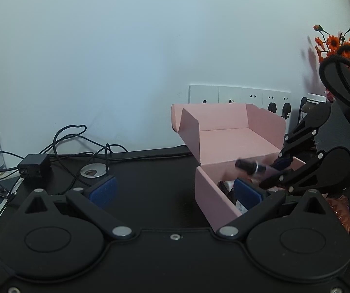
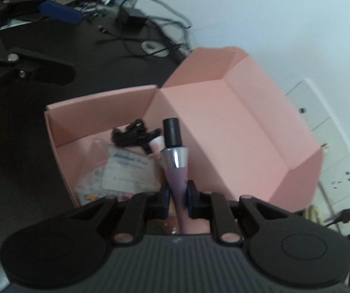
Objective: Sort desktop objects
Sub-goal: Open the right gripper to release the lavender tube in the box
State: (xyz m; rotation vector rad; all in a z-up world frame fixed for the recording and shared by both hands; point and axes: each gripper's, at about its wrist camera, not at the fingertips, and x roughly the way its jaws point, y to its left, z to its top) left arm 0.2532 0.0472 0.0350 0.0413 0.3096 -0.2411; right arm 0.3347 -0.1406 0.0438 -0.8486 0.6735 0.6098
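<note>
Right gripper (image 2: pixel 178 199) clamps lilac tube (image 2: pixel 176 171) over pink box (image 2: pixel 248 127).

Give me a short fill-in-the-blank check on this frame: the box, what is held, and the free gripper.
1. The right gripper is shut on a lilac tube with a chrome collar and a ____ cap.
2. The tube hangs above the open ____ cardboard box.
3. The left gripper, with blue pads, is ____ and holds nothing.
4. A black hair clip lies ____ the box.

Missing words: black; pink; open; inside
</note>
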